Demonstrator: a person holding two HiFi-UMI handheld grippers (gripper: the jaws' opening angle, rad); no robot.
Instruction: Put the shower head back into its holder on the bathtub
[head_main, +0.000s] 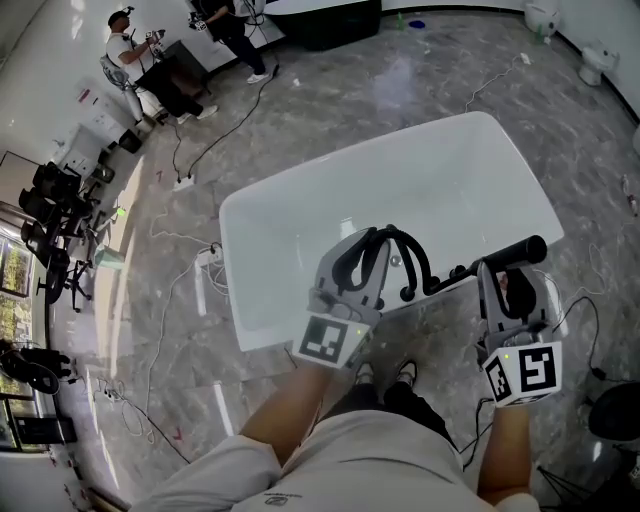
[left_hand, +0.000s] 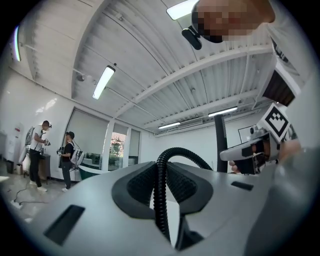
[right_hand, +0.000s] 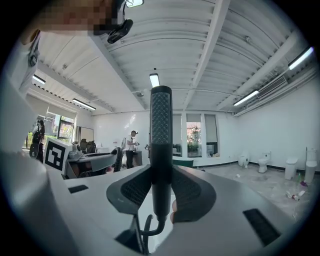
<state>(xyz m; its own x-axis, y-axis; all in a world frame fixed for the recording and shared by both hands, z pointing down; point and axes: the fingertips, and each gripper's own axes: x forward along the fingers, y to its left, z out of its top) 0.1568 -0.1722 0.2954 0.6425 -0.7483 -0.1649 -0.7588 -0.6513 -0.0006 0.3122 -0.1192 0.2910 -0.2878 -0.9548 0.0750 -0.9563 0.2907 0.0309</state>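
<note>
No legible text, brand, number or label appears in any view. You find only black-and-white square code patterns: one on the left marker cube (head_main: 328, 340) of your left gripper (head_main: 365, 258), one on the right marker cube (head_main: 522, 372) of your right gripper (head_main: 510, 285). They carry no letters or digits. The print on your shirt (head_main: 300, 495) is too small to read.

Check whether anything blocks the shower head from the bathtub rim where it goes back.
Nothing visible does. The shower head, in the right gripper, is by the near bathtub rim; only its own hose, held by the left gripper, loops beside it. I cannot make out the holder.
</note>
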